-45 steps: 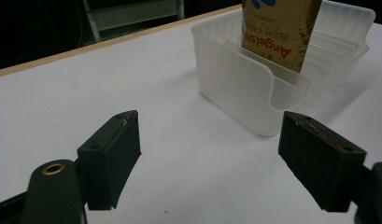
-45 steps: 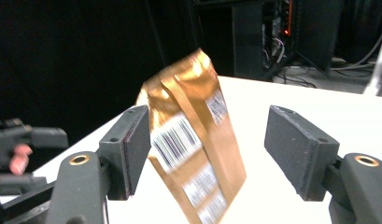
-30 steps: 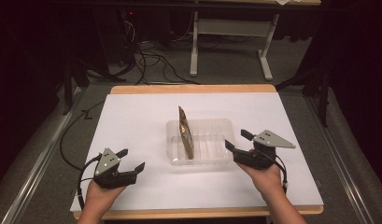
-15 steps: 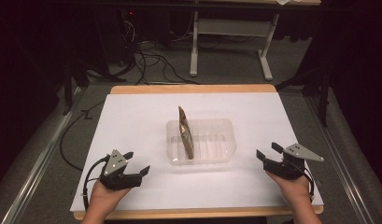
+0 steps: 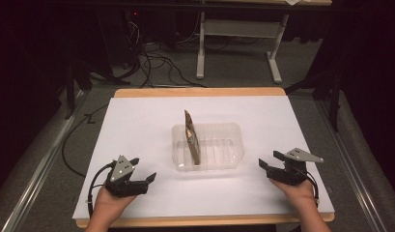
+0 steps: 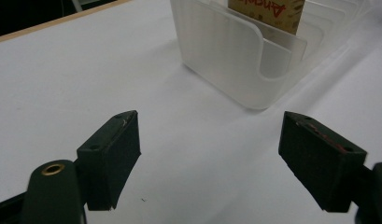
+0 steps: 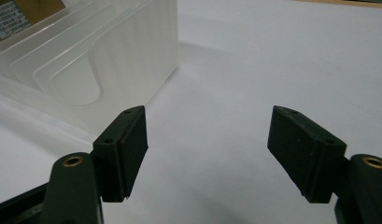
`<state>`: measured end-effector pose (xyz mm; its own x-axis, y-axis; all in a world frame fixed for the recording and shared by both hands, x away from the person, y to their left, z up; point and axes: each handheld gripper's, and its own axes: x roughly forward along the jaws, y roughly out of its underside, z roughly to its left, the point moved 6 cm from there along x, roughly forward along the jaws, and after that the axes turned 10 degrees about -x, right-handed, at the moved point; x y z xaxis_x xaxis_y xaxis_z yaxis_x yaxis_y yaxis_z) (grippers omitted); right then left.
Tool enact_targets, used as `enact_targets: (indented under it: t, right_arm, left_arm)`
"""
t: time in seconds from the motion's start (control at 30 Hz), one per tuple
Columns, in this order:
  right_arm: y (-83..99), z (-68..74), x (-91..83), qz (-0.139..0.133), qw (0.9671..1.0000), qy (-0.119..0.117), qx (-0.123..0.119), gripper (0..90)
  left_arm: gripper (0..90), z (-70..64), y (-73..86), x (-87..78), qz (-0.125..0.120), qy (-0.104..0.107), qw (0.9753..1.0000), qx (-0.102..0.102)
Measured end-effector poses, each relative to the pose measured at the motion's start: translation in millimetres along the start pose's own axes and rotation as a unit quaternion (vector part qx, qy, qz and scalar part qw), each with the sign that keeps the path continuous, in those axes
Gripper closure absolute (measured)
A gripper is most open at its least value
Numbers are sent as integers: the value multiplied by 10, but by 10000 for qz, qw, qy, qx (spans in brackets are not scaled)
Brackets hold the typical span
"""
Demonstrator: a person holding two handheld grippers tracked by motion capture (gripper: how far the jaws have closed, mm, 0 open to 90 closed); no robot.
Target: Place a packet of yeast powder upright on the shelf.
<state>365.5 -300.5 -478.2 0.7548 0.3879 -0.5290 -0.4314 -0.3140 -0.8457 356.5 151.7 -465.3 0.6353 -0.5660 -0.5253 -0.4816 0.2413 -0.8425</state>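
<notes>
Resting low on white surface (image 5: 137, 121), left hand-held gripper (image 5: 146, 175) jaws wide apart, nothing between them. Right hand-held gripper (image 5: 267, 161) likewise wide, empty, near surface's right edge. Clear plastic rack (image 5: 229, 145) at centre, well apart from both. Brown flat packet (image 5: 191, 137) upright in rack's left slot, slightly tilted.

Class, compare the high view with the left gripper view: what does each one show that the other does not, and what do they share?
High view alone: both hands, the right tool open, the table's wooden edge at the far side, and cables on the floor. Left gripper view alone: red lettering on the brown card and the rack's ribbed wall close up. Shared: the clear plastic rack holding that upright card, the white tabletop, and the left tool, open.
</notes>
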Motion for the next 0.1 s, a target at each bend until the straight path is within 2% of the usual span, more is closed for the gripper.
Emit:
enact_targets:
  t: [0.1]
  right_arm:
    - [8,-12,-6,7,10000,28,7,291]
  left_arm:
    - [213,7,-4,-9,-23,-3,10000,-2]
